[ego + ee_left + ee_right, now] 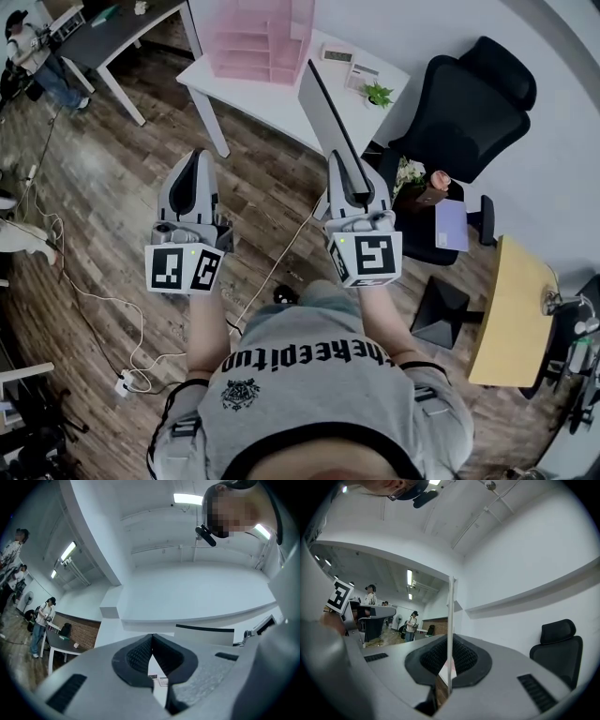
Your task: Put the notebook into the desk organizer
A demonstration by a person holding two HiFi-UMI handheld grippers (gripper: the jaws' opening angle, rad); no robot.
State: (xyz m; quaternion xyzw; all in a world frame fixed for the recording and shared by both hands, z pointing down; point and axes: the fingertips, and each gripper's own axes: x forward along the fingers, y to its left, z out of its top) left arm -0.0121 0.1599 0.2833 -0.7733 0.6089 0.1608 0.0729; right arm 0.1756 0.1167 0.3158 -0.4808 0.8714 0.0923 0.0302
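Note:
The notebook (pixel 328 117) is a thin grey slab held on edge, reaching up from my right gripper (pixel 349 173) toward the white table (pixel 277 101). In the right gripper view the notebook (pixel 451 620) shows as a thin white upright line, and my right gripper (pixel 450 645) is shut on it. The pink desk organizer (pixel 261 39) stands on that table, beyond and left of the notebook's far end. My left gripper (pixel 192 167) hangs over the wooden floor, left of the right one. In its own view the left gripper (pixel 152 641) is shut with nothing between the pads.
A black office chair (pixel 466 108) stands right of the table, and a small potted plant (pixel 378 93) sits on the table's right corner. A wooden side table (pixel 511 309) is at the right. A white cable (pixel 103 309) runs over the floor. People stand by a dark table (pixel 112 33) at the far left.

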